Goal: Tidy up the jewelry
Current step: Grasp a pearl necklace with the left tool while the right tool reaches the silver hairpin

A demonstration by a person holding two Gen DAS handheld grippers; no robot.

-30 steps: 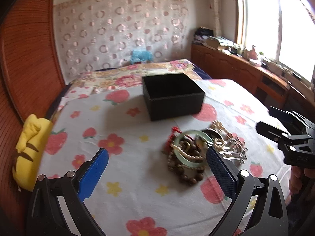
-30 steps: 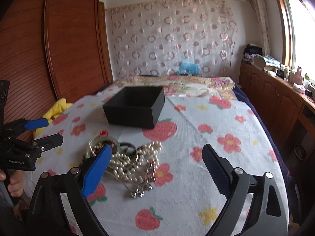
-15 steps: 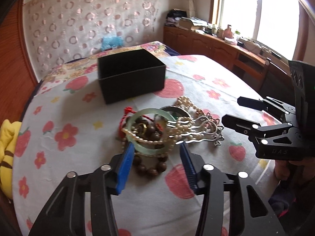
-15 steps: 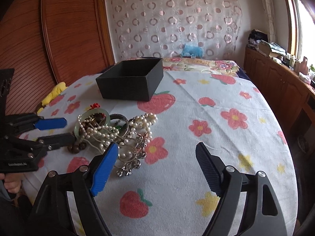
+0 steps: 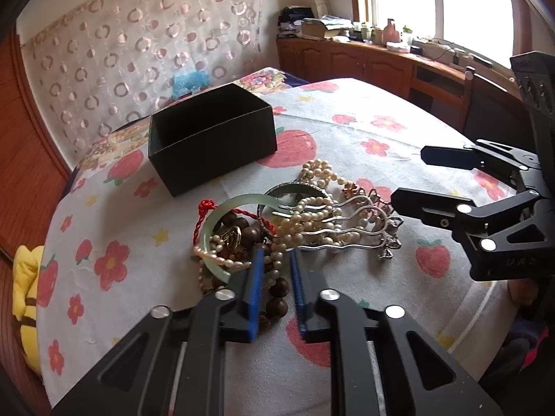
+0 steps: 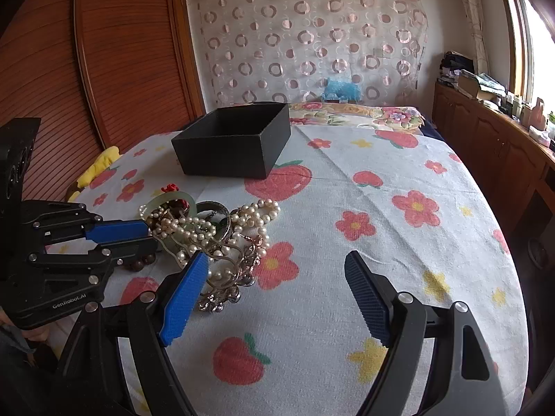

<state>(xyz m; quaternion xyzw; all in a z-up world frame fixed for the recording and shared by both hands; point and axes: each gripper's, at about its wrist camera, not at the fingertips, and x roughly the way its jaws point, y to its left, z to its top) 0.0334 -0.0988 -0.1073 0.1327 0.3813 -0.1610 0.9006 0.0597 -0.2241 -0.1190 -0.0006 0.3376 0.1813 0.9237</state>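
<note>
Tangling is the main risk: the left tongs (image 5: 275,289) are nearly closed around wooden beads (image 5: 275,298) and a pearl strand (image 5: 277,260) at the near edge of the jewelry pile (image 5: 295,222), so lifting may drag the knotted heap along. Right tongs (image 6: 277,298) hang wide open, empty. Farther back sits the open black box (image 5: 211,138), on the strawberry-print bed (image 5: 364,131).

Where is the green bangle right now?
The green bangle lies on the left side of the jewelry pile, in front of the black box, just beyond the left gripper.
</note>
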